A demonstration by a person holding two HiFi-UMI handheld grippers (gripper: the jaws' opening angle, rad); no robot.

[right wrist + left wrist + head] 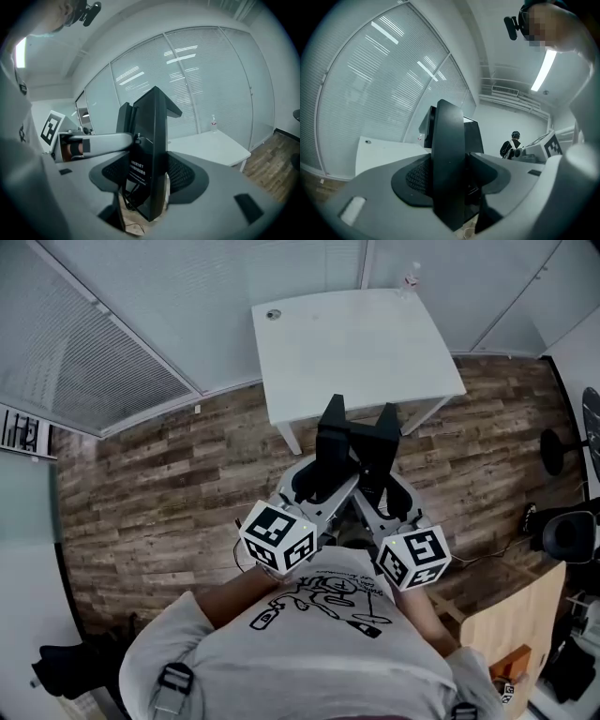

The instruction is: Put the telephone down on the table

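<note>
- Head view: the left gripper point(323, 470) and right gripper point(384, 474) are side by side at the person's chest, with one black telephone point(360, 444) between them.
- Left gripper view and right gripper view: each pair of jaws appears closed on an upright slab of the telephone, its thin edge toward the camera.
- Long axis: upright in the jaws; the labelled face point(136, 171) is turned toward the left gripper.
- Deciding relation: the white table point(356, 343) lies straight ahead, where both grippers point; neither hand is clearly nearer.
- Judgement: the telephone probably needs carrying forward and tipping flat before release.
</note>
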